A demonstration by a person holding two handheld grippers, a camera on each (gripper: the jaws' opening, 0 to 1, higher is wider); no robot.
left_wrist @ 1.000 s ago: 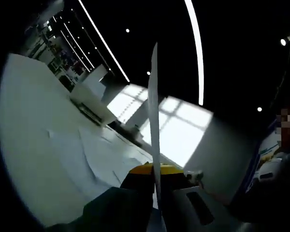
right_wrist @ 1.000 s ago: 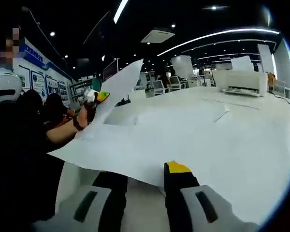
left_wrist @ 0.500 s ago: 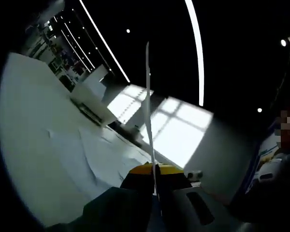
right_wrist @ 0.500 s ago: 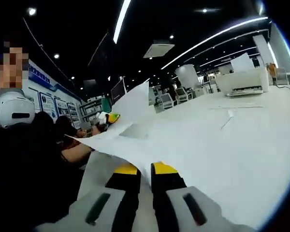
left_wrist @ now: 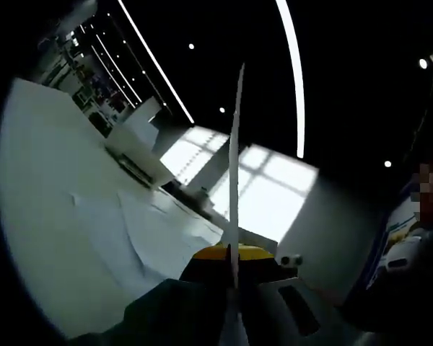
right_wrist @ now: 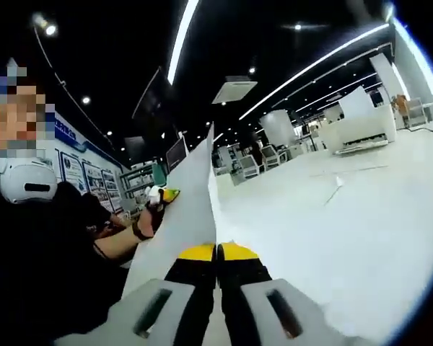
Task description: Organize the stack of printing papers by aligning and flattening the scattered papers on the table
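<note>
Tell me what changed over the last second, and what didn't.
The right gripper closed its jaws on the lifted paper sheet, which it only sat under before; the sheet now stands on edge in that view. The left gripper kept its clamp on the sheet's other end throughout. The scattered papers on the table look unmoved.

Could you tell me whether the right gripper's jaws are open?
No, the right gripper is shut on the paper sheet.

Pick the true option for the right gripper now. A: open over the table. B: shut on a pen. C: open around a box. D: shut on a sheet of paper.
D: the right gripper has its yellow tips together, pinching the sheet held up edge-on.
</note>
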